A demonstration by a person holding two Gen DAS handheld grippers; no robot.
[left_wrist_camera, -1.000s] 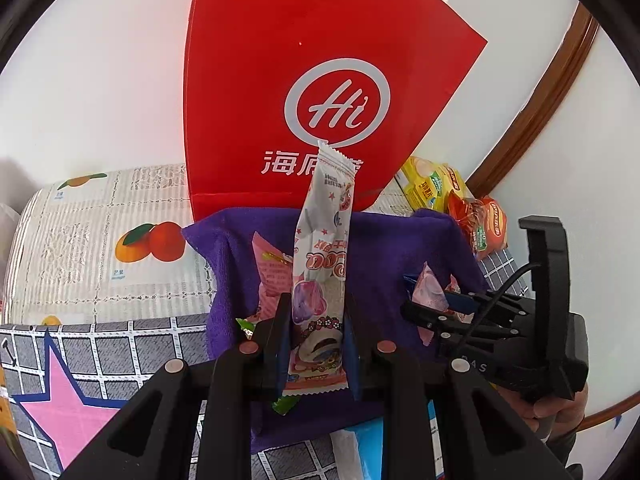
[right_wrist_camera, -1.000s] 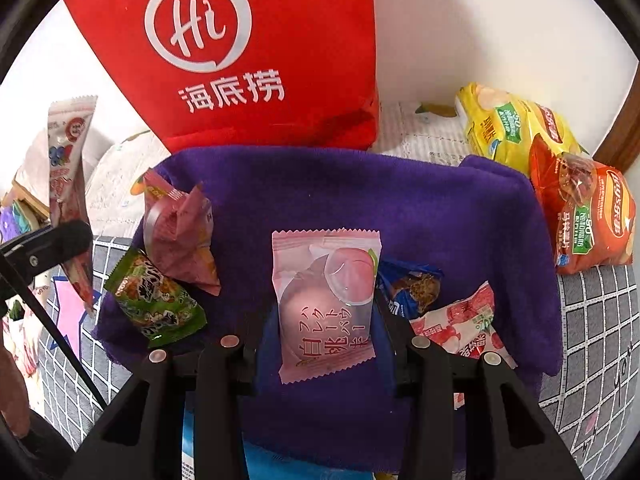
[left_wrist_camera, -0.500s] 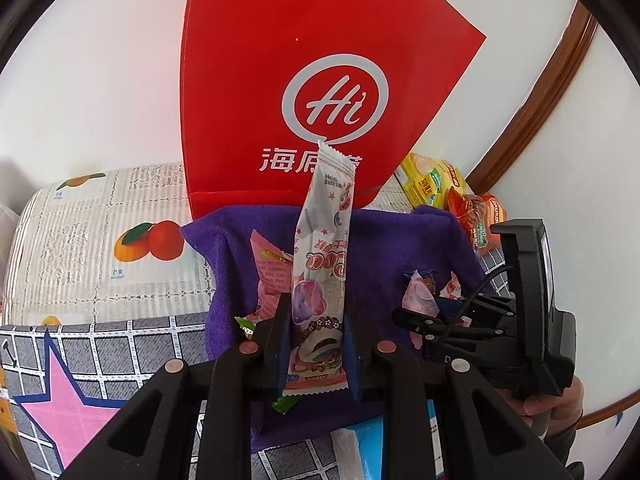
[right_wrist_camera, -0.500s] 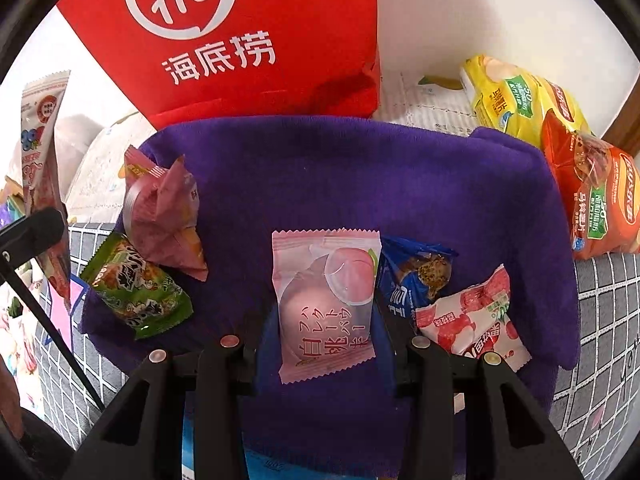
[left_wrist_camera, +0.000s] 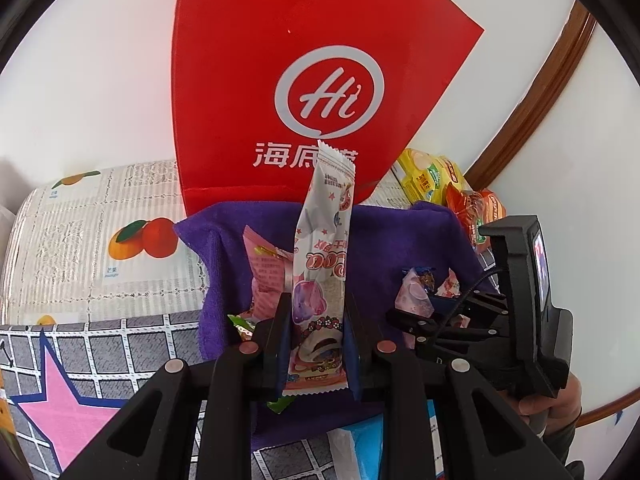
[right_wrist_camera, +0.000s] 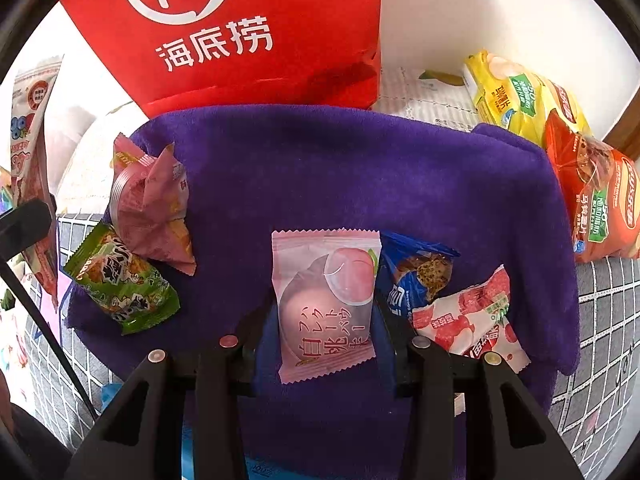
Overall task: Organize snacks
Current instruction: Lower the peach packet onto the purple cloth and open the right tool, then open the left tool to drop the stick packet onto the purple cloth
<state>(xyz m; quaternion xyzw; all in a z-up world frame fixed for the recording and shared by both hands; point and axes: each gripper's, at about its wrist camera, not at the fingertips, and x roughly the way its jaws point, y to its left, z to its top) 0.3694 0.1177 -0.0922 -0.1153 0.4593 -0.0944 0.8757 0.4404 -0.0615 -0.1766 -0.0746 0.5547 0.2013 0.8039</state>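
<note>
Up close, we see the left hand-held gripper [left_wrist_camera: 316,344] clenched on a long white snack stick wrapper with pink stars [left_wrist_camera: 322,264], held upright above the purple fleece cloth [right_wrist_camera: 360,168] spread on the table with the grey grid-patterned cover [left_wrist_camera: 120,340]. We see the right hand-held gripper [right_wrist_camera: 324,332] clamped on a pale pink square peach pastry packet [right_wrist_camera: 326,300], which hangs over the middle of the cloth. On the cloth's left edge lie a crumpled pink foil packet [right_wrist_camera: 150,204] and, touching it, a green snack packet [right_wrist_camera: 120,280]. Just beside the peach packet on the right sit a blue cookie packet [right_wrist_camera: 416,272] and a white-and-red strawberry packet [right_wrist_camera: 468,320]. A red paper bag with a white "Hi" logo [right_wrist_camera: 240,32] stands behind the cloth against the white wall. A yellow chip bag [right_wrist_camera: 512,96] and an orange chip bag [right_wrist_camera: 596,208] lie off the cloth at the far right.
</note>
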